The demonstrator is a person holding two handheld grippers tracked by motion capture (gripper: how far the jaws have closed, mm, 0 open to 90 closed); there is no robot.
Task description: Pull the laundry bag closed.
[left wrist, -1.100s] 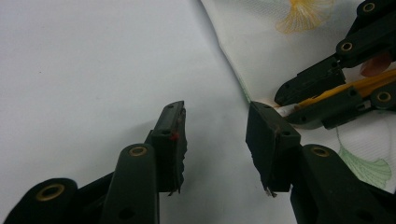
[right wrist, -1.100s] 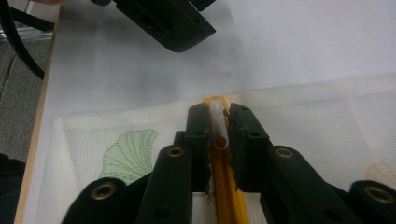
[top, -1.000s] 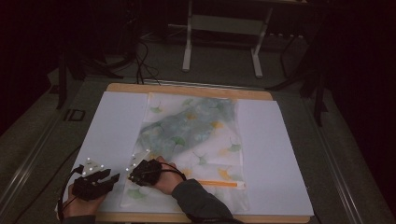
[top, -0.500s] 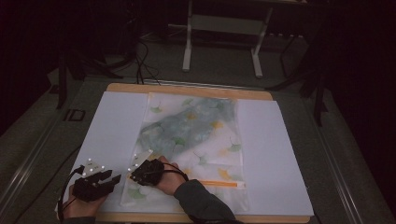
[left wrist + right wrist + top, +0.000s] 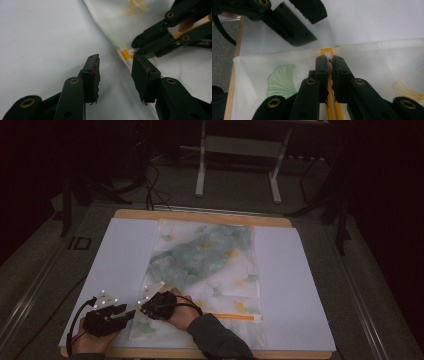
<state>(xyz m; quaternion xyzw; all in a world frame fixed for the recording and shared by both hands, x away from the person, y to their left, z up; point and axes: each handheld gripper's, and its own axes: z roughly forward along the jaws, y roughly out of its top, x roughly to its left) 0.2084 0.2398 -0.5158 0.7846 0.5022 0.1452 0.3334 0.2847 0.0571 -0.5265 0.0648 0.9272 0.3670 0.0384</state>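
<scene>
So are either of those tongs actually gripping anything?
Yes: the right tongs pinch the white slider on the orange zipper of the leaf-printed mesh bag; the left tongs are open, empty.

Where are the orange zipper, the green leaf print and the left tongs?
orange zipper (image 5: 327, 53): right gripper view, its end just beyond the shut tongs.
green leaf print (image 5: 280, 80): right gripper view, middle of the fan-shaped leaf.
left tongs (image 5: 115, 72): left gripper view, gap between the open tips.

Mesh zip bag (image 5: 207, 265), leaf-printed, flat on white sheet
Orange zipper (image 5: 329, 53) pull at its near-left end.
</scene>
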